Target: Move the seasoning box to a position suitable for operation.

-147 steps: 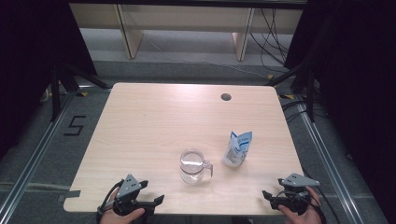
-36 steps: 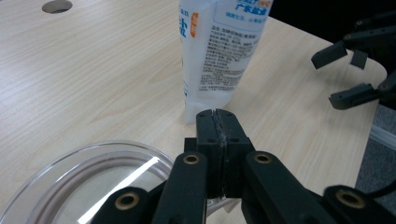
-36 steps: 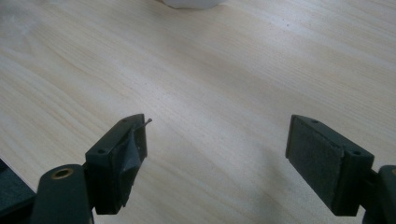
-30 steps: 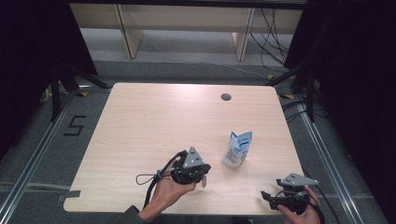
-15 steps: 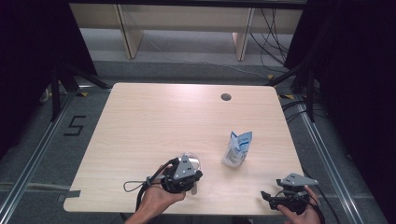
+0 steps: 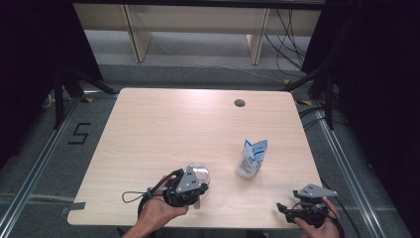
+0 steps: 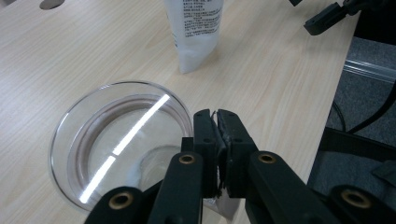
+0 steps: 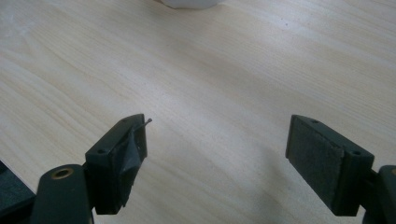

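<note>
Clear glossy glass jug (image 7: pixel 119 144), matt pale wood-grain table (image 6: pixel 163 129), shiny white plastic pouch (image 6: pixel 251 158), matt black plastic jaws with rough pads.

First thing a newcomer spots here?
The left tool, clamped shut on the handle of a clear glass jug near the table's front edge. Next, the white-and-blue pouch standing to its right, and the right tool wide open at the front right corner.
</note>
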{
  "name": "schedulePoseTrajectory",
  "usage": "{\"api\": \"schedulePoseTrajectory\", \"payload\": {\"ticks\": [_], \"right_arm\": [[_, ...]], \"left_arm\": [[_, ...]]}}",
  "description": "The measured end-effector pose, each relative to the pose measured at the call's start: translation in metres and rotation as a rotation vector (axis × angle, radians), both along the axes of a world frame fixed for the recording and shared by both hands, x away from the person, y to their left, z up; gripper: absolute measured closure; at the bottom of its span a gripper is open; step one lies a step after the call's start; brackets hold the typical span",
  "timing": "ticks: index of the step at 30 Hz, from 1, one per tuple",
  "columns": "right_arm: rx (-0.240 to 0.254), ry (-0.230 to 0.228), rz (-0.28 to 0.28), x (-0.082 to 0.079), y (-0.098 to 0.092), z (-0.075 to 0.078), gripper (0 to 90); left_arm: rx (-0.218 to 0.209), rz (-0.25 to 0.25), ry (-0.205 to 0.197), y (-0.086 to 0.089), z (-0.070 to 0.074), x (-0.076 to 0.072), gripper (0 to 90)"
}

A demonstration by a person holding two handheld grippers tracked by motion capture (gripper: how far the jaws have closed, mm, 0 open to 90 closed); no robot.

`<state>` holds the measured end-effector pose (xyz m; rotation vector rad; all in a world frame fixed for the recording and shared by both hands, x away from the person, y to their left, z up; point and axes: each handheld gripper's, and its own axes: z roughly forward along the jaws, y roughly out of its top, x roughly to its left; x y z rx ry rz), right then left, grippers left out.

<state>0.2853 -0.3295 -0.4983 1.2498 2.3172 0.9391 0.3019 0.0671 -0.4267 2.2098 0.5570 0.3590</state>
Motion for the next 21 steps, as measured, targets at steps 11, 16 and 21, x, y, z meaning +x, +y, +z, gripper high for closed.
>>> {"api": "schedulePoseTrajectory", "payload": {"ticks": [11,16,21], "right_arm": [[0.000,0.000,0.000,0.000,0.000,0.000,21.4],[0.007,0.008,-0.003,0.000,0.000,0.000,21.4],[-0.003,0.000,-0.001,0.000,0.000,0.000,21.4]], "left_arm": [[0.015,-0.009,0.021,0.011,-0.005,0.007,85.5],[0.006,-0.005,0.010,0.019,-0.007,0.008,84.7],[0.004,0.004,0.009,0.025,-0.008,0.006,83.1]]}}
